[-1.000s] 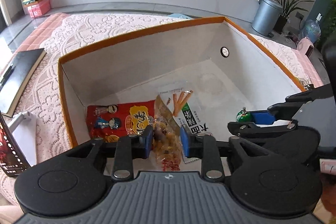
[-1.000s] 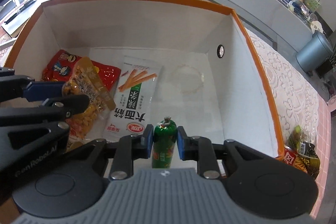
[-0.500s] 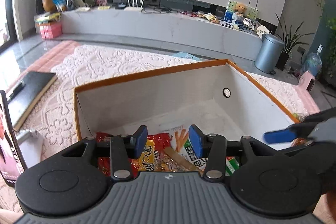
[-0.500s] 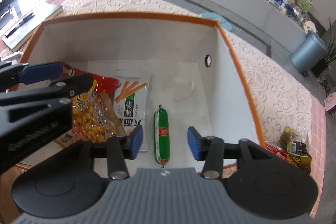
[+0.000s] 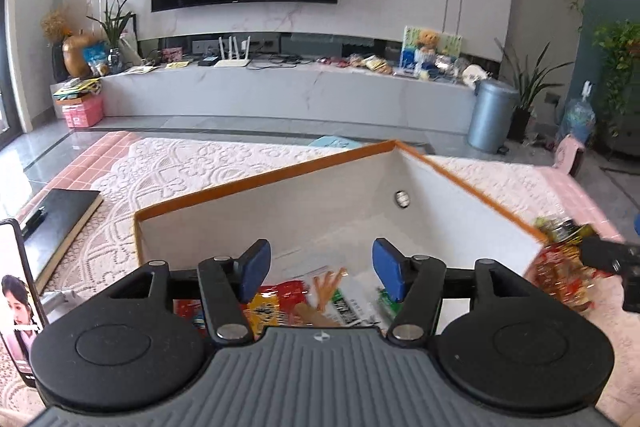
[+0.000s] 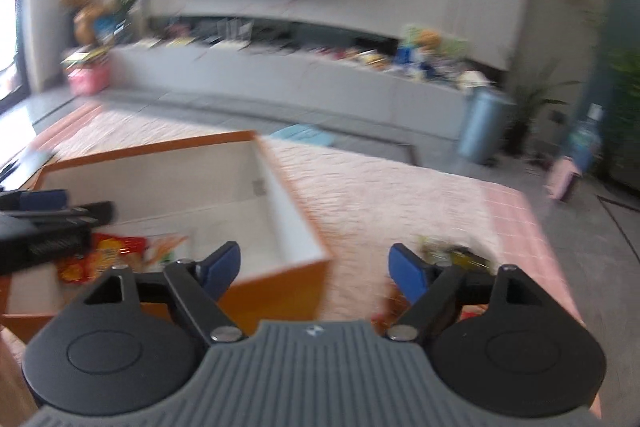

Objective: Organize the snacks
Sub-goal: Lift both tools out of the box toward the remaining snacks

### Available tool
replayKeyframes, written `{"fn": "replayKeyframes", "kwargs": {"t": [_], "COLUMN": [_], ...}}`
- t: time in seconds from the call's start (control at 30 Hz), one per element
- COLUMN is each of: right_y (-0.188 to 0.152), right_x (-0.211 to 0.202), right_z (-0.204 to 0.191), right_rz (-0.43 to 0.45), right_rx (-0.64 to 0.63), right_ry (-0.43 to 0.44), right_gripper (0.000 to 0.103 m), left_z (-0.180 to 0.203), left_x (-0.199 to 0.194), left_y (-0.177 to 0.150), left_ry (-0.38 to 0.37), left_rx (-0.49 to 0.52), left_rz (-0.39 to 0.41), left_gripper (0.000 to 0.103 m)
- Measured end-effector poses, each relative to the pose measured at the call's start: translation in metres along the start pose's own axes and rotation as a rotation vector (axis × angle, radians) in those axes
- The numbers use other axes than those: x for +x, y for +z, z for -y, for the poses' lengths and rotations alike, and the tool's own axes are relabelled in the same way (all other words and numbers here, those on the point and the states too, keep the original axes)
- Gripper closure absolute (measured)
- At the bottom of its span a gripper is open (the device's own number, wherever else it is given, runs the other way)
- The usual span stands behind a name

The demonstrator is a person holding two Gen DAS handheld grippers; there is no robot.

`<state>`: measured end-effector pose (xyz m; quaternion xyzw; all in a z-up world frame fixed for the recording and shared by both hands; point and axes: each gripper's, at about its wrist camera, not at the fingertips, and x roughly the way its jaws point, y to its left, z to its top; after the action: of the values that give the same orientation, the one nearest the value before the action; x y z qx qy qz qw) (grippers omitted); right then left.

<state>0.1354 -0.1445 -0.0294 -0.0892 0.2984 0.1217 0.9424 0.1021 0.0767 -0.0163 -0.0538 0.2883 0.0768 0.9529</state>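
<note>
- The left gripper (image 5: 320, 269) hangs over the near edge of the box (image 5: 472, 227). Its fingers (image 5: 256, 263) are wide and opening, with nothing between them.
- Just below and beyond those fingers lie the packed snacks (image 5: 280, 301): a red and yellow bag, a white stick packet and a green sausage, all on the box floor.
- The right gripper (image 6: 316, 267) is over the worktop (image 6: 380, 195), to the right of the box. Its fingers (image 6: 408, 273) are wide, opening and empty.
- Just past its right finger lie the loose bags (image 6: 452, 255), blurred, still outside the box.
- These bags look light, soft and crinkly, probably slippery, and what is inside may crush. I would pinch one gently across the middle or by a flat sealed end.
</note>
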Motion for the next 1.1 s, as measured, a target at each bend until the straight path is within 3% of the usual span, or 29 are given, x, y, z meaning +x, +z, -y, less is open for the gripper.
{"fn": "replayKeyframes", "kwargs": {"t": [0.17,0.37,0.67,0.83,1.1], "right_y": [-0.033,-0.062,-0.079,-0.09,-0.101], "right_x": [-0.02,-0.025,-0.037,-0.032,-0.008], "right_z": [0.037,0.068,0.113,0.138,0.171], "right_rz": [0.001,-0.034,-0.029,-0.081,-0.16], "right_rx": [0.09,0.157,0.204,0.244,0.33], "right_ry": [-0.079,-0.146,-0.133,-0.151,-0.103], "right_gripper": [0.019,0.019,0.02,0.029,0.038], "left_z": [0.019,0.059,0.134,0.158,0.183], "left_x": [-0.012,-0.03,-0.035,-0.013,0.015], "left_y": [0.0,0.0,-0.011,-0.017,-0.028], "left_ry": [-0.034,-0.127,-0.306,-0.378,-0.39], "left_rx": [0.047,0.141,0.353,0.358,0.375], "left_rz": [-0.002,0.001,-0.048,-0.134,-0.189], "left_gripper": [0.033,0.033,0.037,0.044,0.057]}}
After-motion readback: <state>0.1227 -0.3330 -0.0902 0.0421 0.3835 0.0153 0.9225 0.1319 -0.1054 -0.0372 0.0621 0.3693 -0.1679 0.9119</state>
